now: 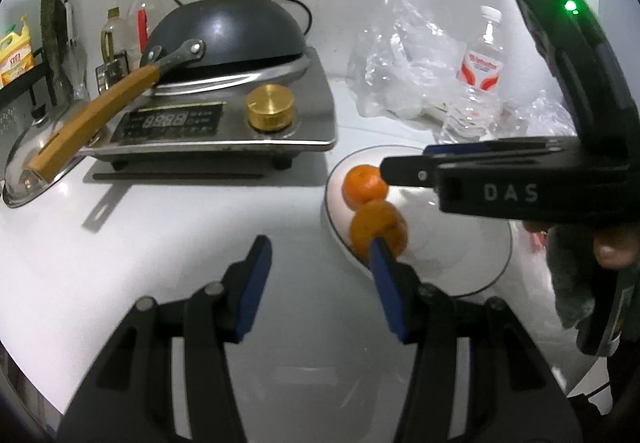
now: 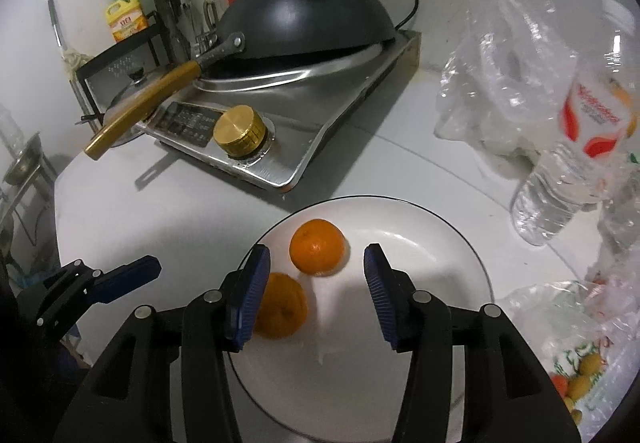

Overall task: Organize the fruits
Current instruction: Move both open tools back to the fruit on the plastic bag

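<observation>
Two oranges already sit on the white plate [image 2: 460,239] on our counter [image 2: 168,211]: the far orange [image 2: 317,246] lies toward the plate's middle, and the near orange [image 2: 280,305] rests just beside it, closer to the rim on the side of the stove [image 2: 280,139]. Our right tool [image 2: 316,295] hangs above the plate with its blue pads spread apart and nothing between them; the far orange shows through the gap beyond the tips, not pressed by either pad, so we judge this fruit has been let go and now lies free on the plate. Our left tool [image 1: 320,283] hovers over bare counter beside the plate, its pads also parted and empty, one pad overlapping the near orange only in line of sight. From the left wrist view the right tool shows from the side, reaching in over the plate with a hand [image 1: 612,247] behind it. As for what remains, a crumpled plastic bag [image 2: 576,359] at the right edge of the counter seems to hold more small fruit, yellowish and orange, though it is too blurred to count. We reckon the sorting is partly done: two fruits placed, some still in the bag. A water bottle [image 2: 560,179] and more clear plastic stand near the plate's far side, apart from it, and the upturned wok [image 2: 304,23] on the stove plays no part.
</observation>
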Demonstrator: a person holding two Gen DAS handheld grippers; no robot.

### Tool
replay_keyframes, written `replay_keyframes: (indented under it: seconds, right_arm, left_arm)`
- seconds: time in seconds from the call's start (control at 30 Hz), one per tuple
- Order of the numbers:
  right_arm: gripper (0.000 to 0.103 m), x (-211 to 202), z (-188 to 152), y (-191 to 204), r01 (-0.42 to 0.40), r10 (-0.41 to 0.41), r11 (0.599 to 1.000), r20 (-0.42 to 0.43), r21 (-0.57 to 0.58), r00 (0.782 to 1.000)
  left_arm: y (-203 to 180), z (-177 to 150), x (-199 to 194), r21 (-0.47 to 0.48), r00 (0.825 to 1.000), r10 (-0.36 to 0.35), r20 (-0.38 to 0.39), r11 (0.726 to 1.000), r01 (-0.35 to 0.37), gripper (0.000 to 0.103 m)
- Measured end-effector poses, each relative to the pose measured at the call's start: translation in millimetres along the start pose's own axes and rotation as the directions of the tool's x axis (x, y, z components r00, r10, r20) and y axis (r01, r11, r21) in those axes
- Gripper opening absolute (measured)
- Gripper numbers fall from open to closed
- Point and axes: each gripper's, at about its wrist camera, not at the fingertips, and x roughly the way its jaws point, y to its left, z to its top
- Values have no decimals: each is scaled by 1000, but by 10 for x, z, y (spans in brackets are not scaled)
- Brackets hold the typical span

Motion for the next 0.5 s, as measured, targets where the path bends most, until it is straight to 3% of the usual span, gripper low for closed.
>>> replay_keyframes:
  seconds: [0.5]
  right_arm:
    - [52,-700,-382,-193,18,-20,1000,76,23,997]
  left_arm:
    - [-398,-33,-278,20,1000,26,1,999,-26,53]
